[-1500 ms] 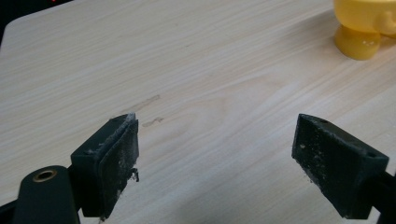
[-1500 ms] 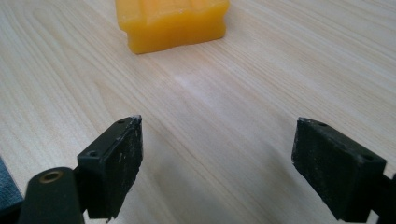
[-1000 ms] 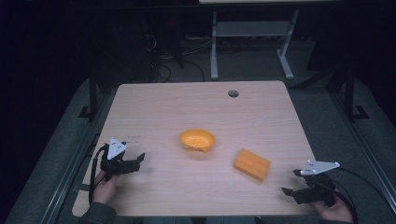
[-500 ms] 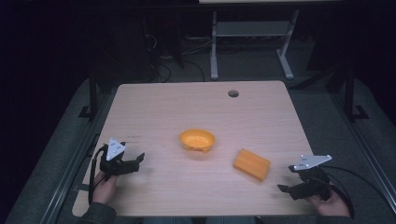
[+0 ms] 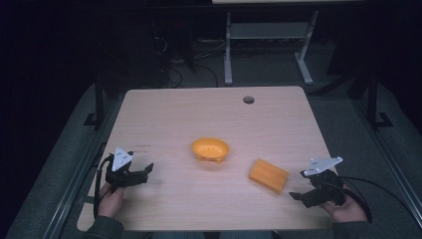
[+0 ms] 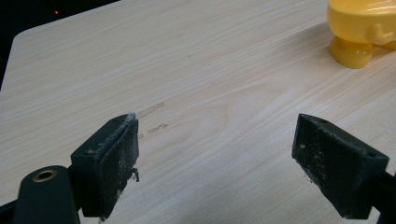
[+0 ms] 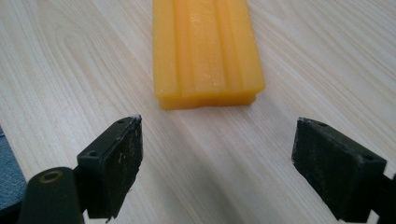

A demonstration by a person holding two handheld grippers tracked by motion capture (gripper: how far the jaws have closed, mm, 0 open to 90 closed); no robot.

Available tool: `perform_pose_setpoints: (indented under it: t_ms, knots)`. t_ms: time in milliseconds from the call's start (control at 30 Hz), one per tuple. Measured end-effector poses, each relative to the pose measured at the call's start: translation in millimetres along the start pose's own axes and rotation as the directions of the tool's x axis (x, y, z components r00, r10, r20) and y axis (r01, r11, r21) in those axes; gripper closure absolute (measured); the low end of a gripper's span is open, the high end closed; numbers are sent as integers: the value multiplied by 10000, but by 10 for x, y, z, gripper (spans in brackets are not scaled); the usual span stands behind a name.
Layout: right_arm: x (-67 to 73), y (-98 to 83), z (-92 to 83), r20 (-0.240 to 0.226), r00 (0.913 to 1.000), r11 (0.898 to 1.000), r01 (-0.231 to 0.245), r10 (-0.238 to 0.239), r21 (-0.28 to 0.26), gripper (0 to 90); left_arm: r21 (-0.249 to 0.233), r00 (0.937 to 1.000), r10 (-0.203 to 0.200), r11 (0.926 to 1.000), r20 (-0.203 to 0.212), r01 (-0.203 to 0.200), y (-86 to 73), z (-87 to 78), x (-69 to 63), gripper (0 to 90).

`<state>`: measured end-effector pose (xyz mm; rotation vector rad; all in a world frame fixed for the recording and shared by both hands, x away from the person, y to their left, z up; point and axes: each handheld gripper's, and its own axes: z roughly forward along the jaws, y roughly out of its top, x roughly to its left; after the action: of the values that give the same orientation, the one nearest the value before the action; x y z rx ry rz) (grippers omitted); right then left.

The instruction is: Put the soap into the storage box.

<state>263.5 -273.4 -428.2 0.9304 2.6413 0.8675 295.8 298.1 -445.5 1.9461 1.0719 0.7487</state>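
A small yellow-orange bowl (image 5: 210,149) sits near the middle of the light wooden table (image 5: 209,112); its footed base shows at the top right of the left gripper view (image 6: 359,28). To its right lies a flat orange block (image 5: 268,175), ridged along its top (image 7: 205,51). My left gripper (image 5: 148,170) rests low at the table's front left, open, jaws empty over bare wood (image 6: 215,154). At the front right, my right gripper (image 5: 297,195) is open and points at the block's near end, a short way from it (image 7: 217,154).
A round cable hole (image 5: 248,99) lies near the table's far edge. Beyond the table stands a white frame (image 5: 268,35) with cables on a dark floor. A cable (image 5: 378,186) trails from the right gripper off the table's right side.
The right gripper has moved left and slightly forward toward the orange block. The left gripper has stayed nearly still.
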Motion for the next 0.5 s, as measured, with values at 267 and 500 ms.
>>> perform_pose_setpoints:
  t_ms: [267,500]
  knots:
    - [1,153,48,-108,9996,9993,281,-278,238,157,10,10000,28,10000,-42,-28,-1,-2,4,140]
    - [14,278,79,-170,9985,9981,520,-514,343,157,15,10000,23,10000,-9,-23,-1,-2,10,140]
